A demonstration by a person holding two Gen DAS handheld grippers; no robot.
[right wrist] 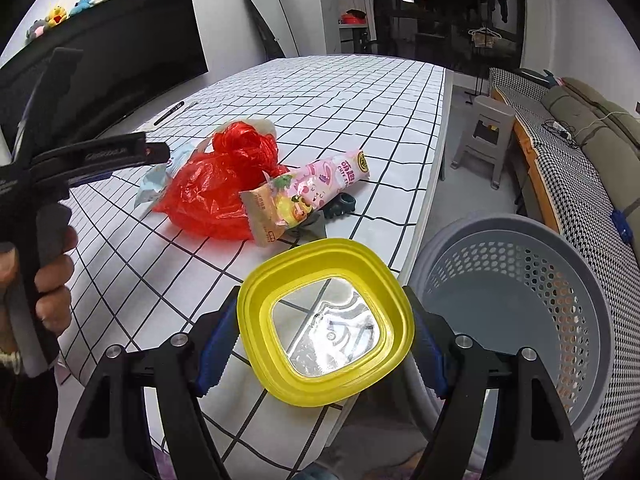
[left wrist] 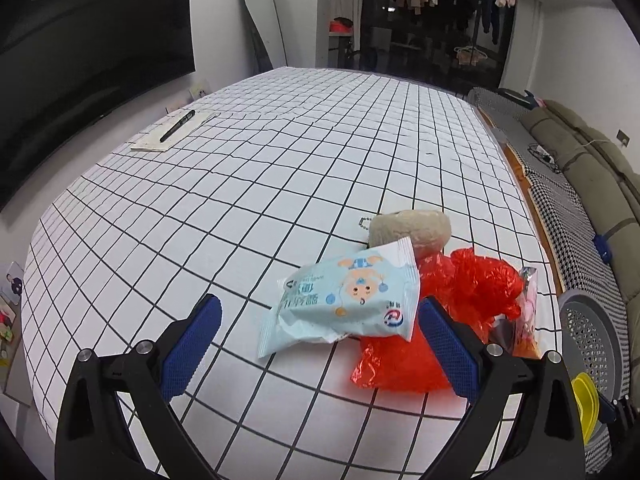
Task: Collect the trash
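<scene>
Here I am holding my left tongs (left wrist: 320,344) spread apart low over the worktop (left wrist: 248,184), their blue pads flanking a pale blue wrapper (left wrist: 344,300) without touching it. That wrapper is lying against a crumpled red plastic bag (left wrist: 460,300) near the worktop's right edge, with a beige lump (left wrist: 412,228) just behind them. My right tongs (right wrist: 320,336) are clamping a yellow square container (right wrist: 326,320) at the worktop's right edge, just beside a grey perforated basket (right wrist: 560,296) standing on the floor. In the right view, a pink snack packet (right wrist: 320,184) is lying across the red bag, partly covering a dark object (right wrist: 340,206) that I cannot make out. A pen (left wrist: 178,125) is resting on paper (left wrist: 160,140) near the far left edge. The basket is cut off in the left view.
</scene>
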